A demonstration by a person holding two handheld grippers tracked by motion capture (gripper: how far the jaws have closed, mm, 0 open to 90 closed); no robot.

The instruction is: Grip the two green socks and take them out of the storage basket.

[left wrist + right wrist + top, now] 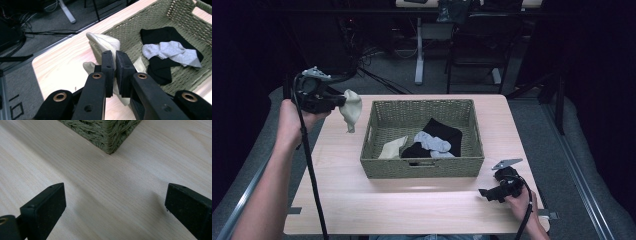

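Your left gripper (115, 62) pinches a limp, ribbed cream sock (103, 43), crumpled, dangling beside the wicker basket (422, 169); your right gripper (115, 207) gapes, holding nothing.

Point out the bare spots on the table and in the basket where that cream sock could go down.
The table is bare in front of the basket, between the left forearm and the right tool, and left of the basket under the held cream sock. In the basket, the back left is free; the front holds socks.

The basket (422, 167) is rough woven wicker on a smooth, matt pale-wood table (362, 200). At its 9 o'clock, a ribbed cream cloth sock (105, 42) hangs between matt black jaws.
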